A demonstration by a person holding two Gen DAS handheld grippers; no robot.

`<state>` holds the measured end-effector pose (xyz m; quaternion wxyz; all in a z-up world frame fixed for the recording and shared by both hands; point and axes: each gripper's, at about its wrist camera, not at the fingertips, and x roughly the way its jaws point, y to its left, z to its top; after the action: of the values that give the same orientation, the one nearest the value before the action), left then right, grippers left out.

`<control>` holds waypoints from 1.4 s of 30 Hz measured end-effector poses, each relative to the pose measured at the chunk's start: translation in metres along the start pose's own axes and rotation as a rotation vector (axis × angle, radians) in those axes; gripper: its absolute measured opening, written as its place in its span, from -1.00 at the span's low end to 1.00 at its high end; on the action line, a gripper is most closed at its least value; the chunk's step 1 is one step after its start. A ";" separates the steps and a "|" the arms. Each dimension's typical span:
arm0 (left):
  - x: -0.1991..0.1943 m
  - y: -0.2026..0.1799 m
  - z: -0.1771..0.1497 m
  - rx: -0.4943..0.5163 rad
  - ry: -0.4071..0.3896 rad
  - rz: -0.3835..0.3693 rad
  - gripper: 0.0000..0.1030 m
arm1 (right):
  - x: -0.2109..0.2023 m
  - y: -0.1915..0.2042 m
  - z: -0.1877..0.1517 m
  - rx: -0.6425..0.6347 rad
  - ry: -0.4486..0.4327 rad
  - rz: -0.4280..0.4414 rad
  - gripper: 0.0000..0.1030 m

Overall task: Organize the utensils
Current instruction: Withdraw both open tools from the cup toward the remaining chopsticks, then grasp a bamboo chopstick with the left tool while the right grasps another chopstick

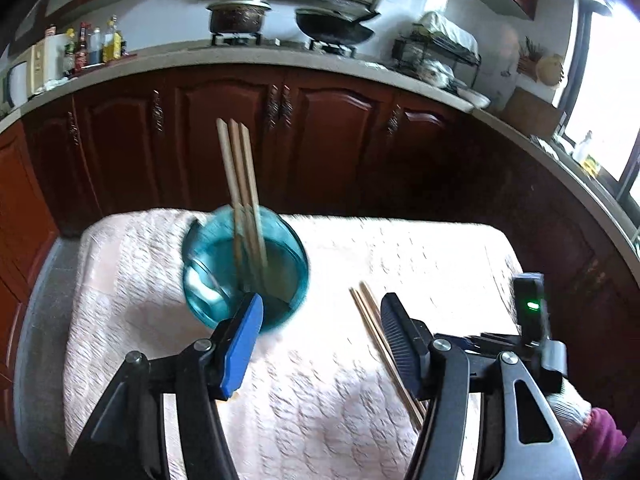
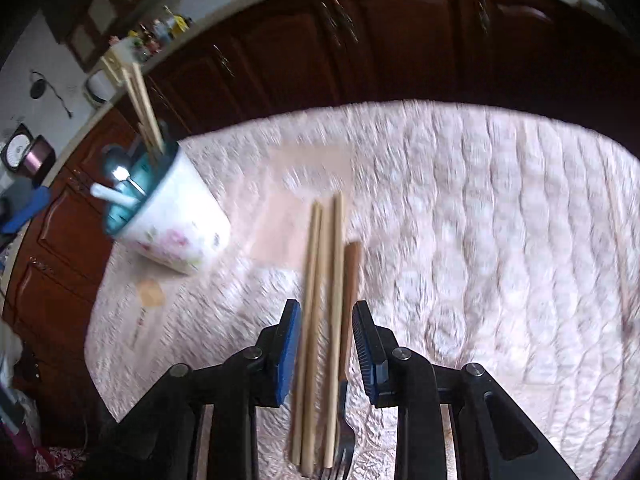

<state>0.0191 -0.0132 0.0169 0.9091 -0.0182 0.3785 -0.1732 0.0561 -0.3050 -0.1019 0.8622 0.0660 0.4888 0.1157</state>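
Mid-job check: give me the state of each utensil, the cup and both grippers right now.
Cup: tilted, holding chopsticks and spoons.
Chopsticks in cup: standing, leaning.
Loose chopsticks: lying on cloth.
Fork: lying beside them.
Left hand-held gripper: open, empty.
Right hand-held gripper: open, straddling loose chopsticks.

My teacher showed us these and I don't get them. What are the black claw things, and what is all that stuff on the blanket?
Each claw is a gripper, a two-finger tool that a person holds, with a camera on it looking along the fingers. One picture comes from the left gripper, the other from the right gripper. Both are open and hold nothing. On the pink quilted cloth stands a cup, white outside, blue inside, with chopsticks and a spoon in it. More loose chopsticks and a fork lie on the cloth between the right gripper's fingers.
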 end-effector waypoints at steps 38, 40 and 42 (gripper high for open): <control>0.118 -0.034 -0.070 0.005 0.290 -0.022 0.21 | 0.042 0.017 -0.032 -0.047 0.023 -0.034 -0.53; 0.121 -0.037 -0.070 0.003 0.295 -0.026 0.21 | 0.035 0.006 -0.039 -0.008 0.009 -0.043 -0.54; 0.126 -0.040 -0.070 0.001 0.295 -0.031 0.20 | 0.030 -0.007 -0.046 0.026 -0.001 -0.058 -0.54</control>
<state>0.0405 -0.0853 -0.1121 0.8408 0.0023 0.5076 -0.1882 0.0323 -0.3039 -0.1519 0.8646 0.0628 0.4914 0.0842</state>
